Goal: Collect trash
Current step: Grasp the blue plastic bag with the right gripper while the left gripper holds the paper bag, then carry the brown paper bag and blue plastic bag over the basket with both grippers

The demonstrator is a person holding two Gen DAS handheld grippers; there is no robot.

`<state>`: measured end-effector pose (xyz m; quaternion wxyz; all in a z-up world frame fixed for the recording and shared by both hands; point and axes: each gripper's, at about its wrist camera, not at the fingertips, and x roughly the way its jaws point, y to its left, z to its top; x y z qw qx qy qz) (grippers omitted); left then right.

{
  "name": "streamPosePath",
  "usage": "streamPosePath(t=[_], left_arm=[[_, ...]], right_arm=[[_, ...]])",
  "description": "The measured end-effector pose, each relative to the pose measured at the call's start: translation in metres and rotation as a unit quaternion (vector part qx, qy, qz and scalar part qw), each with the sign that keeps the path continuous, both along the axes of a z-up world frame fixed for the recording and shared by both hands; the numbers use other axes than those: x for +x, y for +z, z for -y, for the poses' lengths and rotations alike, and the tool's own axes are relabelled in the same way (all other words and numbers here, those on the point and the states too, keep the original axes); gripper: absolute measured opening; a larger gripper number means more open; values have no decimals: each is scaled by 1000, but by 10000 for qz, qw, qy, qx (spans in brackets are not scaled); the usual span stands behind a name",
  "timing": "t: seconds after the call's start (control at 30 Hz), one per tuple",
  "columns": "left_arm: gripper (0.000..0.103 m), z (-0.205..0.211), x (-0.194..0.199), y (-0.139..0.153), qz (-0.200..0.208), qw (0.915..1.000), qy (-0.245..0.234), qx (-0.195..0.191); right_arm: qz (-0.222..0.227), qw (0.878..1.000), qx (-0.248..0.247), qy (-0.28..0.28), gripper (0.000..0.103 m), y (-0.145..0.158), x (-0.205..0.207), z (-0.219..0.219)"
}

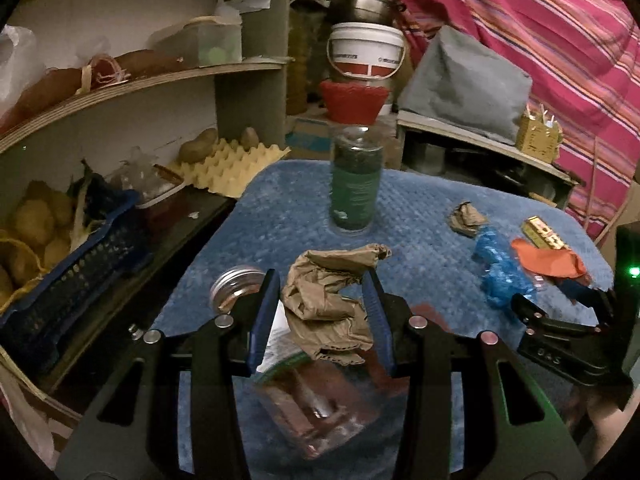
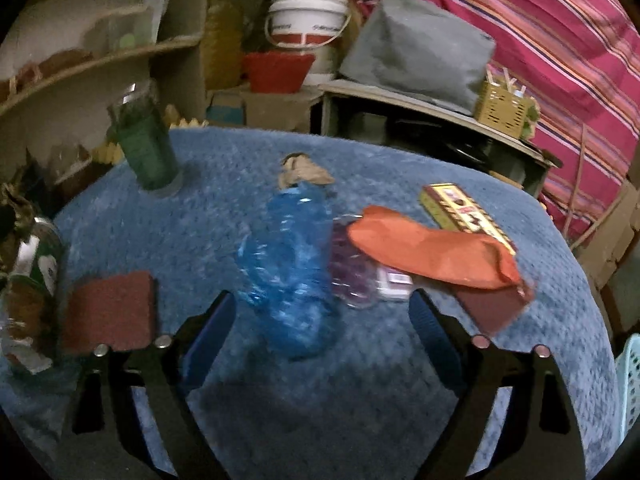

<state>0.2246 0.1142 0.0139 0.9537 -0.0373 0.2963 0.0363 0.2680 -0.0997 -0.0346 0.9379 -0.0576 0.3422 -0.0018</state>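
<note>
My left gripper (image 1: 322, 292) is shut on a crumpled brown paper (image 1: 328, 304) and holds it over the mouth of a clear glass jar (image 1: 316, 404) lying below. The jar's metal lid (image 1: 236, 288) lies to the left. My right gripper (image 2: 322, 316) is open and empty, its jaws wide on either side of a crushed blue plastic bottle (image 2: 288, 264) on the blue mat (image 2: 400, 400). Beyond the bottle lies a small brown paper ball (image 2: 302, 172). An orange wrapper (image 2: 428, 256), a yellow box (image 2: 464, 212) and a purple plastic piece (image 2: 354, 280) lie to the right.
A tall green-labelled jar (image 1: 354, 184) stands at the mat's far side. A dark red sponge (image 2: 108, 312) lies at the left. Shelves with potatoes, an egg tray (image 1: 228, 164) and a blue crate (image 1: 80, 272) stand at the left. A light blue basket (image 2: 630, 384) is at the right edge.
</note>
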Motion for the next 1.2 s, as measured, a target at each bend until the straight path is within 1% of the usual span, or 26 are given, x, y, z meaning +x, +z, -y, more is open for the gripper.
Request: streamPosePath(t=[0.03,0.07,0.13,0.23,0.33,0.47,0.67,0.83,0.97,1.07,1.2], left_arm=[[42,-2,1,0,-12,10000,9,-30],[42,-4,1,0,-15,10000,12,-67],[42,-5,1,1,8,10000,26,-88],[42,-3,1,3,13,9999,34,-140],[42,3,-1,4,30,10000,-2,-91],[42,16,-6,10,112,9999,-87,-33],[42,52,-16,24,294,9987,-402,-86],[42,94,-24,29,397,9963,-758,-58],[42,124,-24,29,408,9944,-974,-85],[42,147,-22,26,378,9931,-1111,-80],[42,172,-19,21,313,9914,-1263,-133]], right_arm=[[-74,9999,-94,49,65,-3,4,-4],[-132,9998,-124,85,58,-5,6,-6],[-333,9992,-35,238,37,-12,9,-7],[-267,9990,192,304,27,-9,4,2],[20,9994,276,224,24,4,-10,14],[324,9986,413,79,24,24,-32,41],[528,9976,398,-220,24,43,-64,90],[556,9961,399,-562,24,49,-85,136],[524,9948,232,-836,24,50,-102,171],[551,9932,126,-1016,24,53,-114,193],[587,9890,78,-1352,24,57,-133,236]])
